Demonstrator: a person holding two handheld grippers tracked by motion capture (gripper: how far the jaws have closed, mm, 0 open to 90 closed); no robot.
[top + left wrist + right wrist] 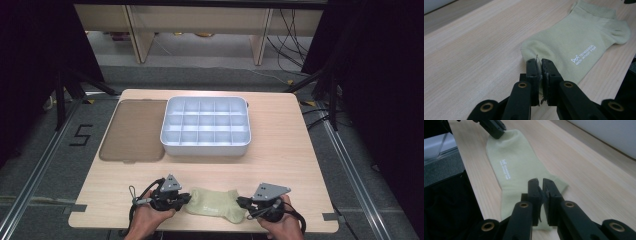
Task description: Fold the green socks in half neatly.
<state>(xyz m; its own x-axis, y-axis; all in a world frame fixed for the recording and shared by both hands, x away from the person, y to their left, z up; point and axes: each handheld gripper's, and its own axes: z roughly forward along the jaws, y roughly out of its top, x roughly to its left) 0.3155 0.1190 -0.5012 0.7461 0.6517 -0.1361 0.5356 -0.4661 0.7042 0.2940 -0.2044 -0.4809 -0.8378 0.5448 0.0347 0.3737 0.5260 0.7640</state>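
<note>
Near the front edge of the pale wooden counter (280,150), a light green ankle sock with white lettering (216,202) is lying flat between two hand-held grippers. At its toe end the left gripper (539,65) is pinching the fabric with jaws pressed together, while the right gripper (540,185) is pinching the opposite end. Behind them, a white compartmented plastic organiser box (206,126) is sitting beside its brown translucent lid (134,130).
</note>
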